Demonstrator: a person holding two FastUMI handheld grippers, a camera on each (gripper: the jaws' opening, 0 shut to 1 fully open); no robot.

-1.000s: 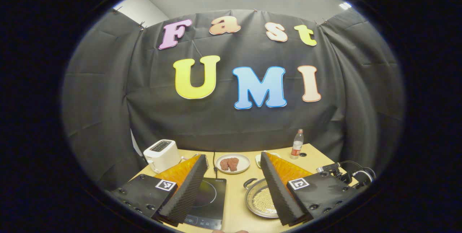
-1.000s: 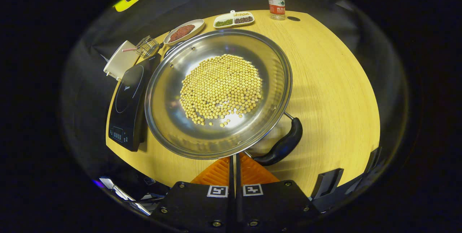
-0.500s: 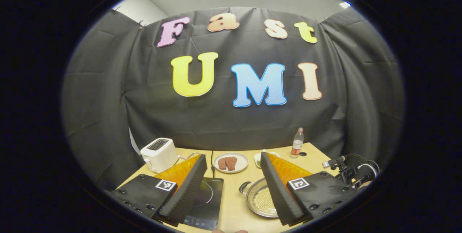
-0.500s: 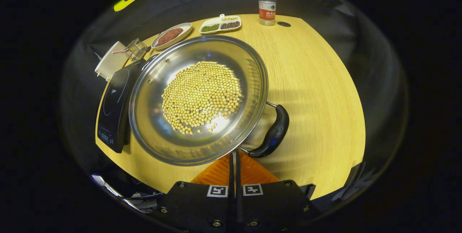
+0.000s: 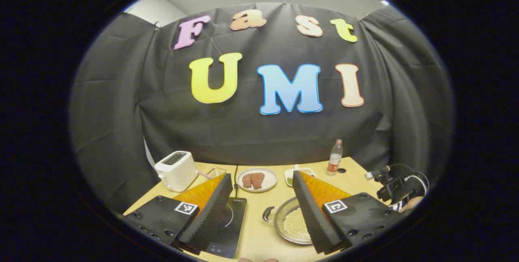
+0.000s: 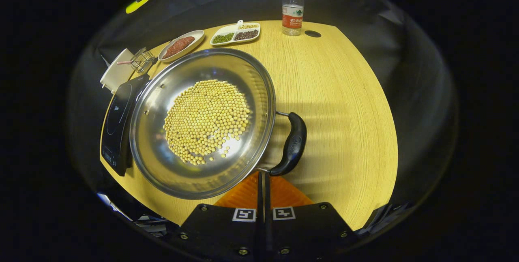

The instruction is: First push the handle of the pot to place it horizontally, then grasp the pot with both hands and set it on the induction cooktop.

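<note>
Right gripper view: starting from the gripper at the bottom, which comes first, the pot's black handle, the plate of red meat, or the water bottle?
1. Black handle: just above the right gripper, slightly right.
2. Plate of red meat: far side of the table, upper left, beyond the pot.
3. Water bottle: at the table's far edge, farthest.
</note>
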